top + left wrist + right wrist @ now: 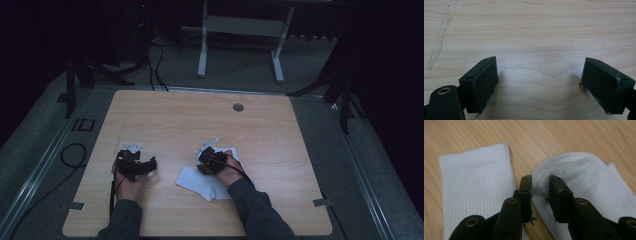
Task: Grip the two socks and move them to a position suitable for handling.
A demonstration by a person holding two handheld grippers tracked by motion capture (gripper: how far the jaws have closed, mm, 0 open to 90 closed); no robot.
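Observation:
A white sock (pixel 196 183) lies on the wooden table (pixel 200 115), near the front edge and a little right of centre. In the right gripper view its ribbed cuff (pixel 474 180) lies flat at the left, and a rounded, folded part (pixel 586 177) lies at the right. My right gripper (pixel 540 178) hangs low over the edge of that folded part. Its jaws stand a narrow gap apart, with white fabric showing in the gap and no pad pressing on it. My left gripper (pixel 540 67) rests open over bare wood, left of the sock (pixel 149 164).
A round cable hole (pixel 238 107) sits near the table's far edge. Tape marks stick to the front corners (pixel 76 205) (pixel 322 202). A white-legged stand (pixel 240 30) and dark tripods stand on the carpet beyond. A cable (pixel 75 155) loops at the left.

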